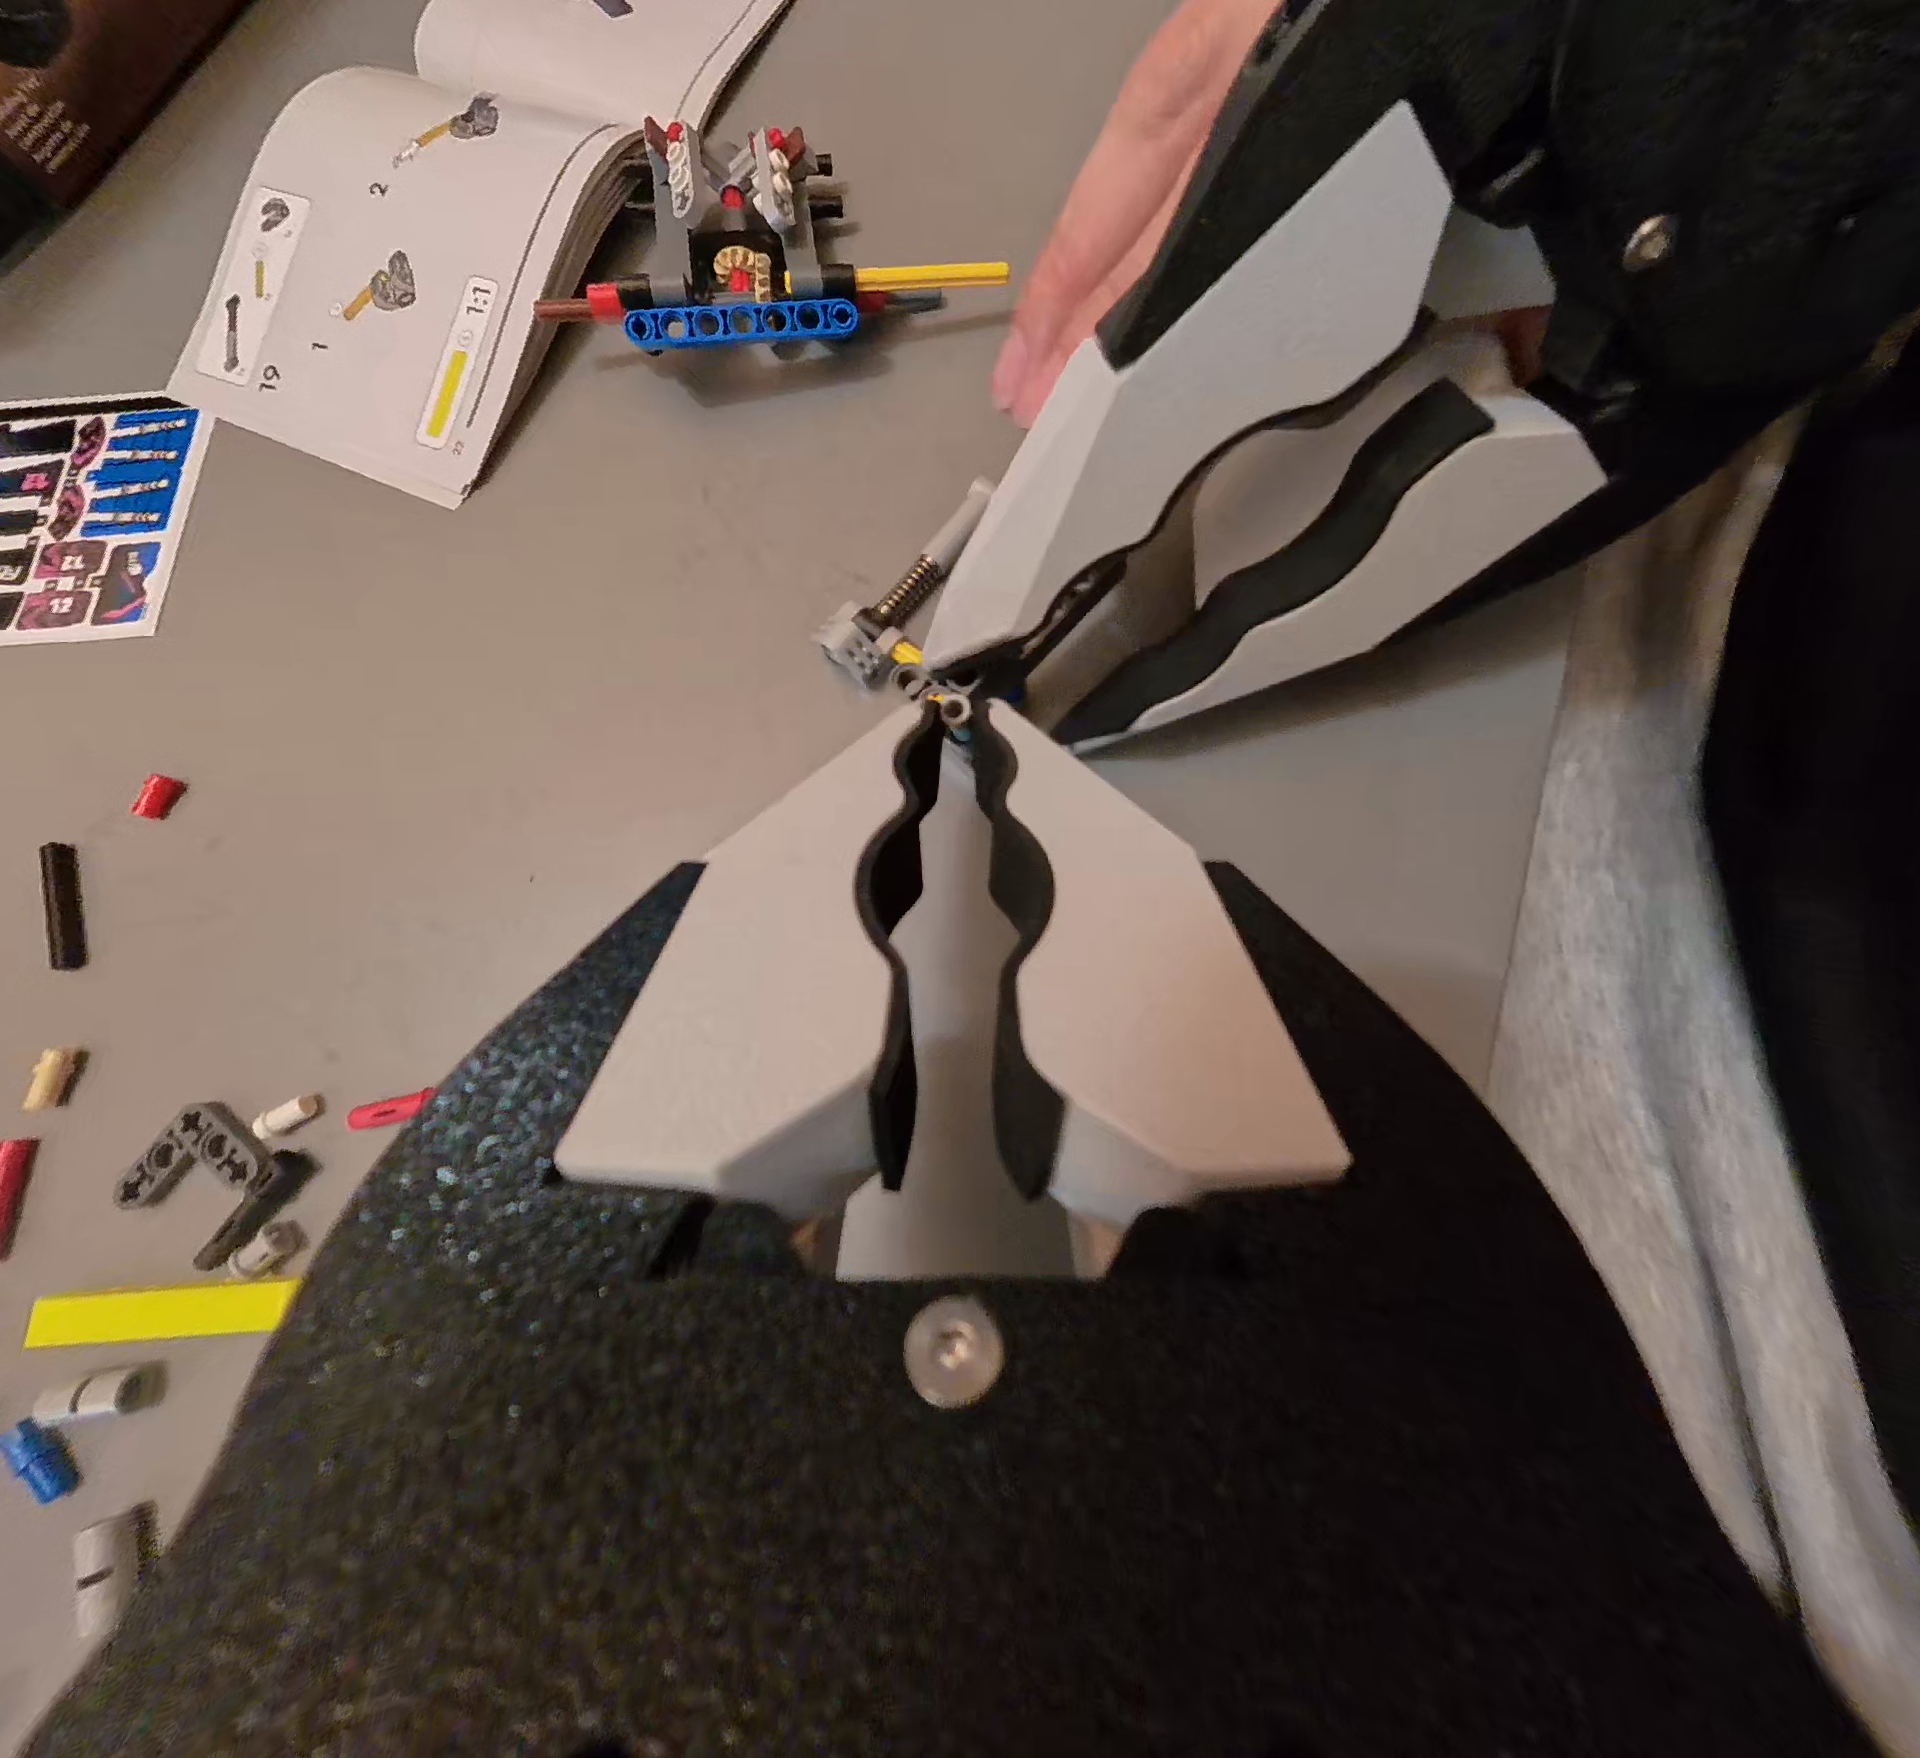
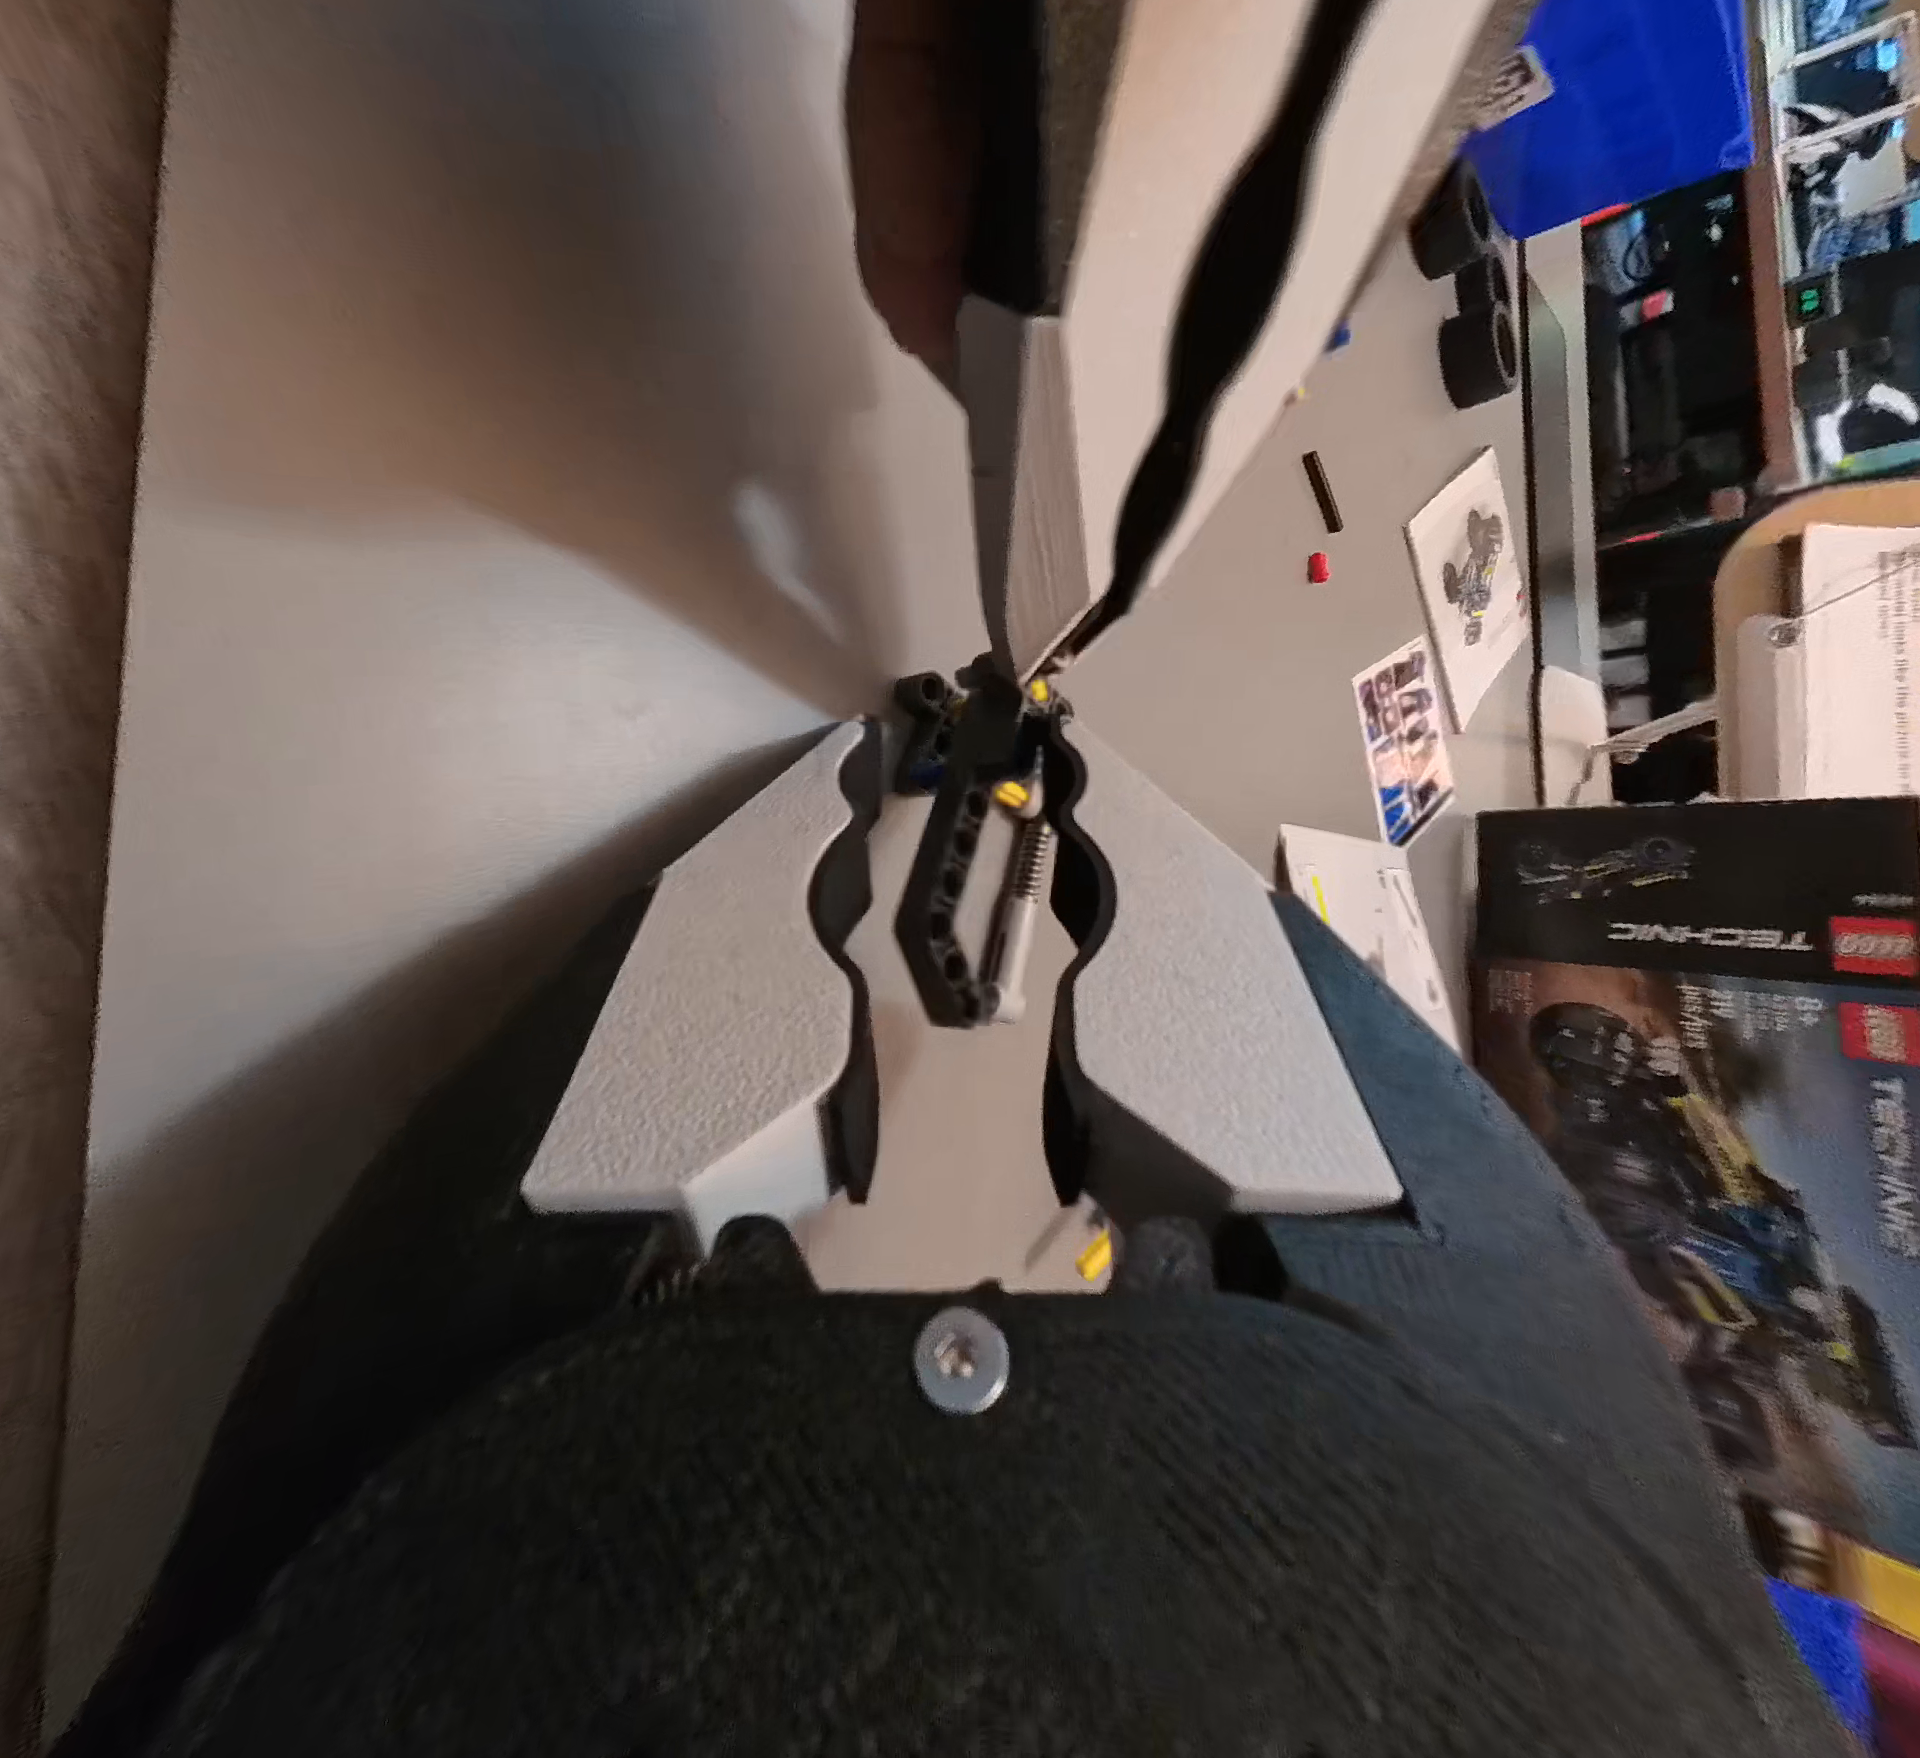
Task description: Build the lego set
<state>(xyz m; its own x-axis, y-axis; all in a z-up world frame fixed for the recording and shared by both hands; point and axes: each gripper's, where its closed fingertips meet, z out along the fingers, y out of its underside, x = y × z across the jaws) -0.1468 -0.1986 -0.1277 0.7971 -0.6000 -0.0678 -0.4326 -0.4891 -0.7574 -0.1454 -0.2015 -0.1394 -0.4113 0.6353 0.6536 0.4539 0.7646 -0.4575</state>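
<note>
In the right wrist view my right gripper point(image 2: 966, 726) is shut on a sub-assembly: a black holed beam point(image 2: 951, 898) with a spring shock absorber point(image 2: 1029, 861) alongside it. In the left wrist view the same spring point(image 1: 914, 584) and a grey end block point(image 1: 860, 654) stick out past the right gripper point(image 1: 935, 669). My left gripper point(image 1: 951, 716) is shut on a small grey piece point(image 1: 954, 702) and meets the right gripper tip to tip at the sub-assembly's end. A part-built model point(image 1: 743, 254) with a blue beam stands by the open instruction booklet point(image 1: 416, 254).
Loose parts lie at the left: a red piece point(image 1: 158, 796), a black axle point(image 1: 62, 903), a dark grey angled beam point(image 1: 192, 1163), a yellow strip point(image 1: 156, 1308). A sticker sheet point(image 1: 83, 513), the set's box point(image 2: 1704, 1085) and black tyres point(image 2: 1475, 295) are on the table. A hand point(image 1: 1143, 150) holds the right gripper. My two grippers' fingertips are within a few centimetres of each other. Both grippers' tips are roughly 20 cm from the black axle point(image 1: 62, 903). The right camera catches it too, in the right wrist view point(image 2: 1324, 488).
</note>
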